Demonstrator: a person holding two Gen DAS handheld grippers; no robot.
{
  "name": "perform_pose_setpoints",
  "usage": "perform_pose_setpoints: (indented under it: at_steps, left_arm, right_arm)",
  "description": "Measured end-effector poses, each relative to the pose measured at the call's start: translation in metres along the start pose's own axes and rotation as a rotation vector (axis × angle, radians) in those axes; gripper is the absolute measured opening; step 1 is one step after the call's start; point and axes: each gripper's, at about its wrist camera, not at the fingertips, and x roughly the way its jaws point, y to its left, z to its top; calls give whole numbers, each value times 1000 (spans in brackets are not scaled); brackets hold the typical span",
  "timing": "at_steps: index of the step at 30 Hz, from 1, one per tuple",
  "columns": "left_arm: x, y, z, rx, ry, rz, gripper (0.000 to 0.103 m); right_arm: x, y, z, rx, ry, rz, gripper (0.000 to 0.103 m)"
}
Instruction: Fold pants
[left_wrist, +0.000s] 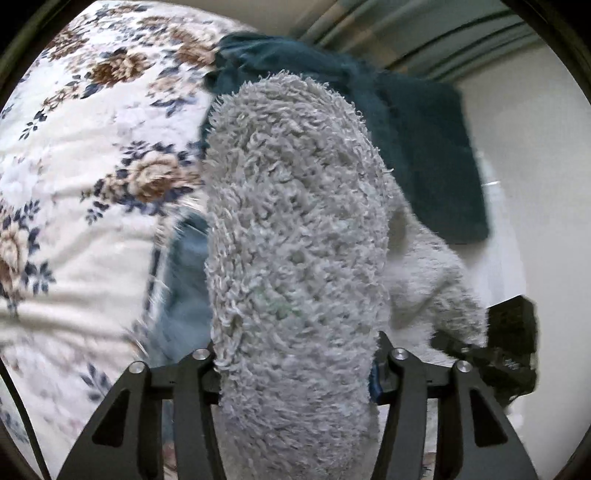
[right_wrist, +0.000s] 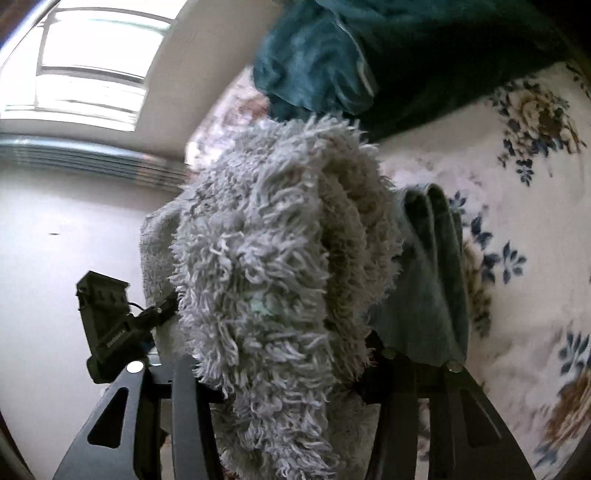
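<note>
Largest item on my feeds: the cream bedspread with brown and navy flowers (left_wrist: 74, 192), which fills the left of the left wrist view and the right of the right wrist view (right_wrist: 517, 229). A dark teal plush cloth (left_wrist: 424, 147) lies on it at the far side, crumpled at its near end (right_wrist: 332, 62).

The task item, the pale grey shaggy fleece pants (left_wrist: 295, 240), is lifted clear of the bedspread and bunched in a thick roll directly before both cameras (right_wrist: 273, 258). A smooth grey-green folded cloth (right_wrist: 432, 280) sits just beside the roll on its right in the right wrist view; I cannot tell whether it is part of the same garment. A blue cloth (left_wrist: 184, 273), blurred, shows to the left of the roll in the left wrist view.

I read my left gripper (left_wrist: 295, 369) as clamped on the pants, fleece packed between its fingers. My right gripper (right_wrist: 288, 376) likewise grips the pants. Each gripper appears in the other's view as a black body touching the fleece.
</note>
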Motion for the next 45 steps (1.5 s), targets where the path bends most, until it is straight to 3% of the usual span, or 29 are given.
perform_pose_setpoints:
  at_steps: [4, 5, 7, 8, 11, 15, 20, 26, 30, 45]
  left_arm:
    - [38, 38, 16, -87, 105, 138, 56]
    - [35, 40, 14, -86, 85, 166, 59]
    - [22, 32, 7, -79, 44, 187, 71]
    - [14, 28, 4, -76, 18, 207, 82]
    - [-19, 4, -10, -22, -82, 280, 90]
    - [-51, -27, -38, 41, -151, 421, 103]
    - [-71, -48, -72, 82, -203, 625, 103]
    - [-119, -79, -123, 68, -233, 570, 103]
    - [-158, -104, -157, 113, -267, 566, 103]
    - [-304, -180, -294, 269, -424, 523, 103]
  right_arm:
    - [28, -24, 12, 33, 69, -121, 71]
    - [31, -24, 12, 30, 77, -123, 72]
    - [30, -19, 10, 15, 80, -136, 86]
    - [26, -14, 6, -6, 71, -170, 92]
    - [4, 10, -14, -104, 5, -300, 95]
    - [-24, 51, -56, -282, -148, -623, 96]
    - [-53, 78, -106, -307, -193, -710, 97]
    - [-104, 126, -172, -357, -264, -746, 97]
    - [-146, 159, -226, -380, -321, -756, 97]
    - [-306, 257, -436, -444, -523, -657, 97]
